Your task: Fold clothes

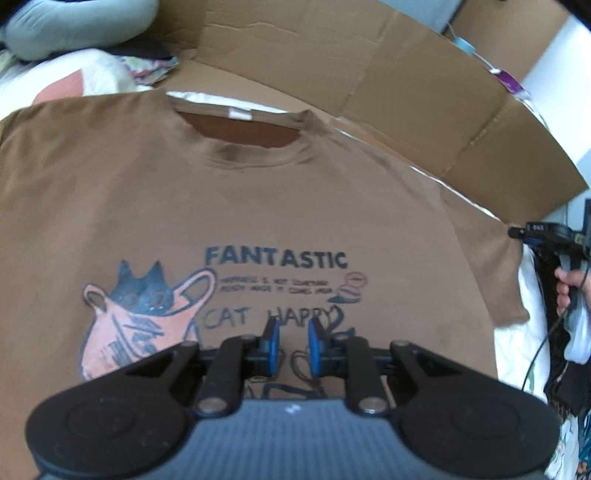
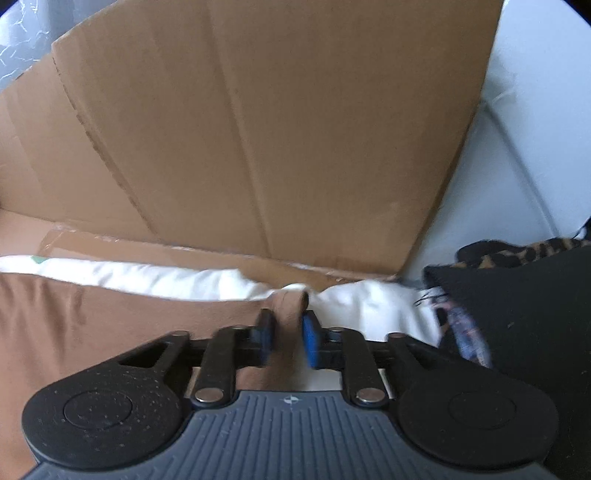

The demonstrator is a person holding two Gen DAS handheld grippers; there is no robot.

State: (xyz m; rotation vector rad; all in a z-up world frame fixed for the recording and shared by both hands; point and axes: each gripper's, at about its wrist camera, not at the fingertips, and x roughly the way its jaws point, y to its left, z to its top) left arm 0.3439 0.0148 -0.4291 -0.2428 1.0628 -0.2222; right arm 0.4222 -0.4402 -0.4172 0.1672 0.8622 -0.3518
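Observation:
A brown T-shirt with a cat print and the words "FANTASTIC" and "CAT HAPPY" lies flat, face up, collar at the far side. My left gripper hovers over the print, open and empty. The right gripper shows at the right edge by the shirt's right sleeve. In the right wrist view my right gripper has brown sleeve fabric bunched between its blue pads. The rest of the shirt spreads to the left.
A flattened cardboard box stands along the far side, also in the right wrist view. White bedding lies under the shirt. Black and leopard-print cloth lies at right. A grey-green pillow sits far left.

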